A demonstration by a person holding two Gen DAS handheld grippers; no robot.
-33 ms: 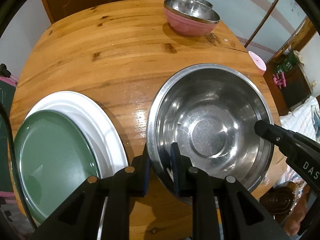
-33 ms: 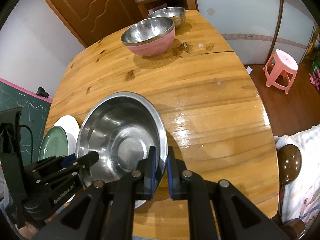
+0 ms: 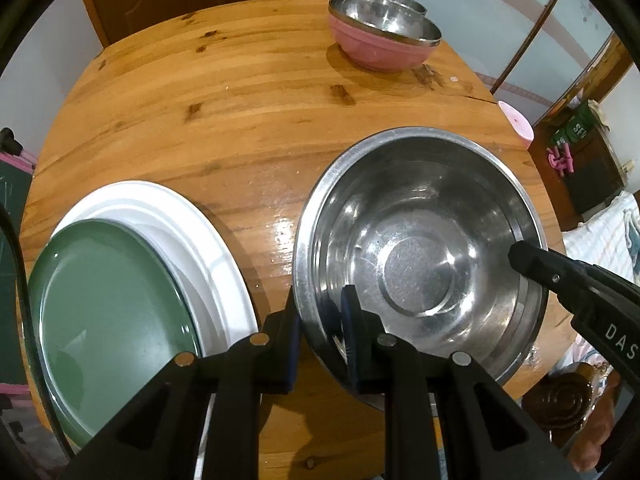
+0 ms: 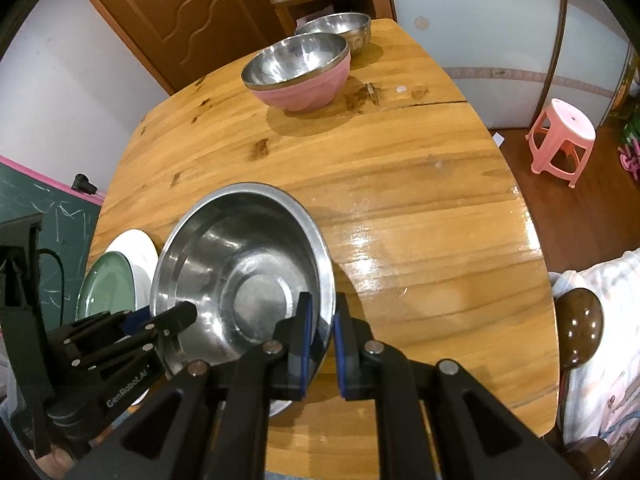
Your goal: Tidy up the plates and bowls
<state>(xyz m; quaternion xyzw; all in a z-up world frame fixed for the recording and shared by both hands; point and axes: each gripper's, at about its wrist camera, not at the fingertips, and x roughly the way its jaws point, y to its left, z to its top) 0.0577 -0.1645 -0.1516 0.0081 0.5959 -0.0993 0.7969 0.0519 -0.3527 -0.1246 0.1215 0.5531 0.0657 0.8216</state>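
Note:
A large steel bowl (image 3: 420, 248) sits near the front of the round wooden table (image 3: 224, 112). My left gripper (image 3: 320, 320) is shut on its near-left rim, one finger inside and one outside. My right gripper (image 4: 320, 332) is shut on its right rim in the same way; it also shows in the left wrist view (image 3: 560, 276). The bowl (image 4: 244, 276) and the left gripper (image 4: 160, 328) show in the right wrist view. A green plate (image 3: 108, 300) lies on a white plate (image 3: 192, 232) left of the bowl.
A steel bowl nested in a pink bowl (image 4: 300, 76) stands at the far side, with another steel bowl (image 4: 340, 28) behind it. A pink stool (image 4: 564, 136) stands on the floor to the right. A dark chair knob (image 4: 580, 316) is by the table's right edge.

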